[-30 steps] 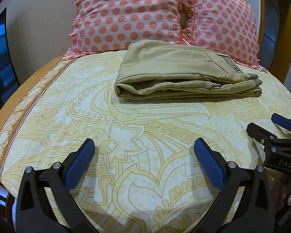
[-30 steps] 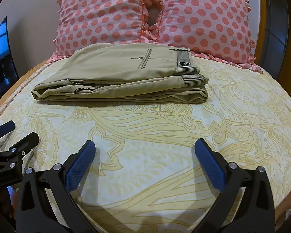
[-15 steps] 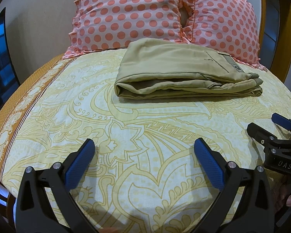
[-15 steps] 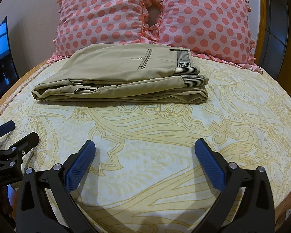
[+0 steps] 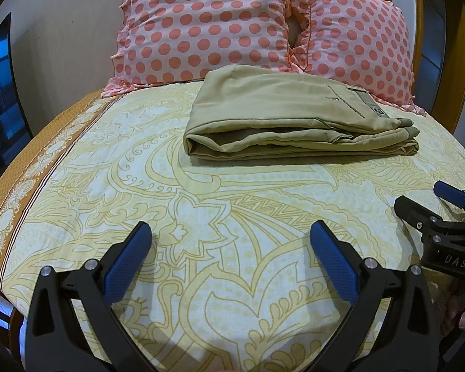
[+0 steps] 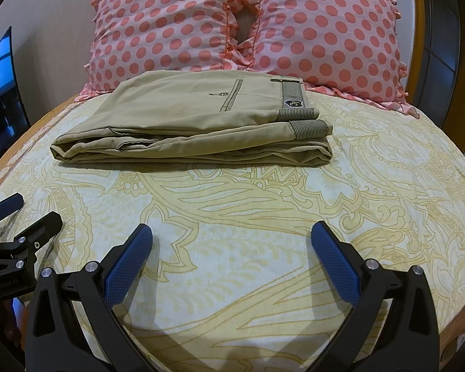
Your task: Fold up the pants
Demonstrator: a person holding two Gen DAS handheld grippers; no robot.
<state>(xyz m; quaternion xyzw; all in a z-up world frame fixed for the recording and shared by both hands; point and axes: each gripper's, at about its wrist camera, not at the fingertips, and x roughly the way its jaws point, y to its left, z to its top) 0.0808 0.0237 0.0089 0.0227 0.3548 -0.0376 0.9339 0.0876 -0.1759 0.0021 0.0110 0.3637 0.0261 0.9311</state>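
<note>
Khaki pants (image 5: 291,117) lie folded in a flat stack on the bed, just in front of the pillows; they also show in the right wrist view (image 6: 195,124), waistband to the right. My left gripper (image 5: 232,257) is open and empty, low over the bedsheet, well short of the pants. My right gripper (image 6: 232,257) is open and empty too, beside the left one. Each gripper shows at the edge of the other's view: the right gripper (image 5: 431,201) and the left gripper (image 6: 24,214).
Two pink polka-dot pillows (image 5: 201,28) (image 6: 325,31) lean against the wooden headboard (image 6: 418,15) behind the pants. A yellow patterned bedsheet (image 5: 201,204) covers the bed, with an orange border (image 5: 31,161) at the left edge. A dark screen (image 5: 0,93) stands at far left.
Both grippers stay open and almost still. The pants have not moved.
</note>
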